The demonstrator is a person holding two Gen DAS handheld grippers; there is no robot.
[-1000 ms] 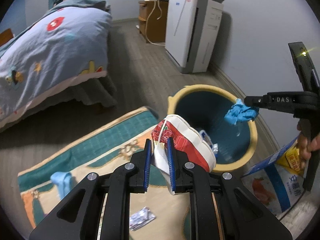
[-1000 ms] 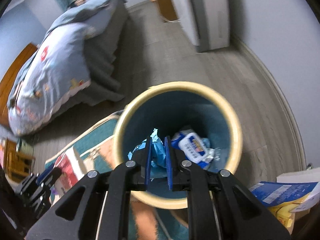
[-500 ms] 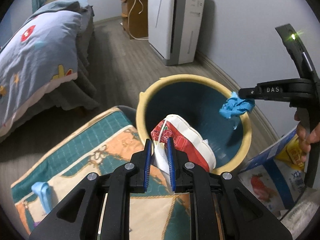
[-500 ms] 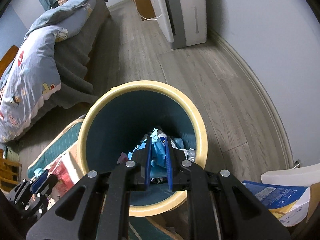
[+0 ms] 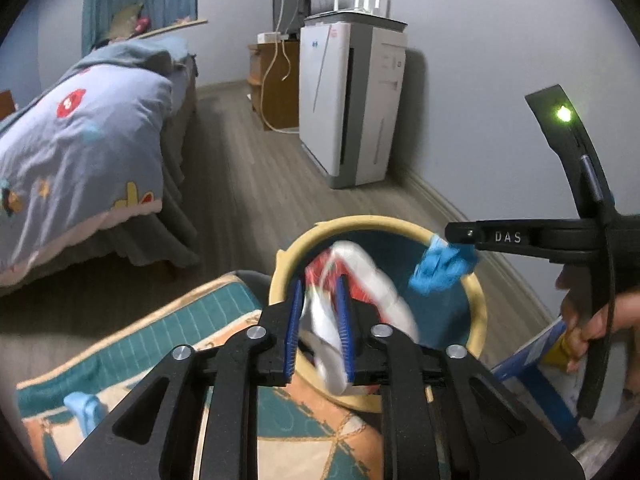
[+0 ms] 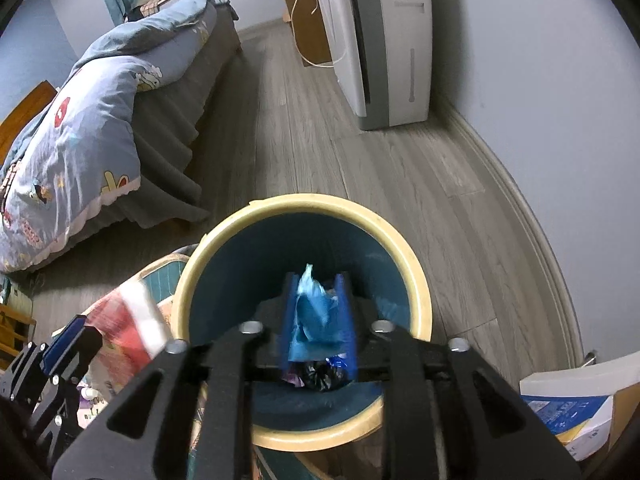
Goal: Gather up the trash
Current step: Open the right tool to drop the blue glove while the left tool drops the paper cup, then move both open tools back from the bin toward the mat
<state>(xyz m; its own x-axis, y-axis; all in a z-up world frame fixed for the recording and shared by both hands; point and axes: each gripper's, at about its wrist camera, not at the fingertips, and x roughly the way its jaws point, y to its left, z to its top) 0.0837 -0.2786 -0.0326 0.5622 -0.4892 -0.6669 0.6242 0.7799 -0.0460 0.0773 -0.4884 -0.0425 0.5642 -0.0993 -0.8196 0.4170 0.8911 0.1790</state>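
The trash bin [image 6: 304, 216] stands on the floor, just beside the rug [image 5: 168, 344], with its mouth open upward. The right gripper [image 6: 316, 320] hangs over the mouth, fingers closed on a crumpled blue wrapper [image 6: 312, 320], so this piece lies directly above the bin. The left gripper [image 5: 318, 328] holds a red and white package [image 5: 360, 280] between narrow fingers at the near rim; the package's long axis points forward over the opening. I judge both pieces only need release.
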